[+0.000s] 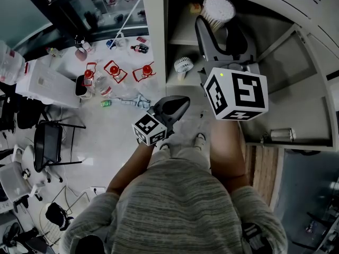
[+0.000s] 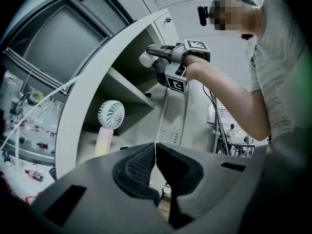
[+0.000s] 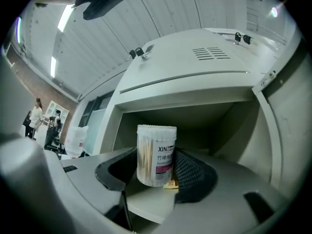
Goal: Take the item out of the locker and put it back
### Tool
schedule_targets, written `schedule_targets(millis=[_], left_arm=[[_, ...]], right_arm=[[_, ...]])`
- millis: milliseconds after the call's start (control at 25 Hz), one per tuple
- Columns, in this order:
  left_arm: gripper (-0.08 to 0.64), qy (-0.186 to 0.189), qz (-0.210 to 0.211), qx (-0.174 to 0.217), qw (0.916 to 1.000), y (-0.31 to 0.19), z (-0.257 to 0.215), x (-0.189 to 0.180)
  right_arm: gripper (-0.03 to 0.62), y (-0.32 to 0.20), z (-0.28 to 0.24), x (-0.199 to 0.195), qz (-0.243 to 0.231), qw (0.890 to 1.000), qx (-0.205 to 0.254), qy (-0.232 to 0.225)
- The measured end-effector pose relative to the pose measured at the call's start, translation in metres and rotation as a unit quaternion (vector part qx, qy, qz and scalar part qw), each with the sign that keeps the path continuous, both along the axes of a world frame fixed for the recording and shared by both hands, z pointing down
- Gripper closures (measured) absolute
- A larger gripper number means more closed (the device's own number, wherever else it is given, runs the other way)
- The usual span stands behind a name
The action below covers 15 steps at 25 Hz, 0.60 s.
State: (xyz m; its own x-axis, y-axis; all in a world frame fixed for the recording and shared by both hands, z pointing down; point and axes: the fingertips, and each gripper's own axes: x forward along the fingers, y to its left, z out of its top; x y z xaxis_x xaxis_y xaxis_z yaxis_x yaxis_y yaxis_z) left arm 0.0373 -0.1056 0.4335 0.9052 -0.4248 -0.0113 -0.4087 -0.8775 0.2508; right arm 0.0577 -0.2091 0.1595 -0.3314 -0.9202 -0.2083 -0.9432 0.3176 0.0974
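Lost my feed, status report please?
Left gripper shut, empty. Right gripper shut on swab jar at upper shelf. Nothing in the way.

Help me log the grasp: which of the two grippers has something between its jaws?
The right gripper: a clear cylindrical tub of cotton swabs sits between its jaws. The left gripper has its jaws shut together on nothing.

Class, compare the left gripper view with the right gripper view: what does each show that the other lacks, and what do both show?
Left gripper view only: a handheld fan on the lower shelf, and the left hand-held gripper, jaws together, empty. Right gripper view only: the printed label on the swab tub and a small yellow item beside it. Both: the locker and the tub held between the right hand-held gripper jaws.
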Motion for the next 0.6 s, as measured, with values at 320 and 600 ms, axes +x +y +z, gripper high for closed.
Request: schedule_targets(millis=[320,600], left_arm=[[0.551,0.0,0.0,-0.001,1.0,0.0,0.001,0.001],[0.551,-0.002,0.0,-0.003,1.0,0.0,0.004,0.001]], right_arm=[[0.347,-0.007,0.015,-0.002,-0.002,1.0,-0.017,0.006],[0.347,-0.023,0.044,-0.005,0.001,0.999,-0.05,0.018]])
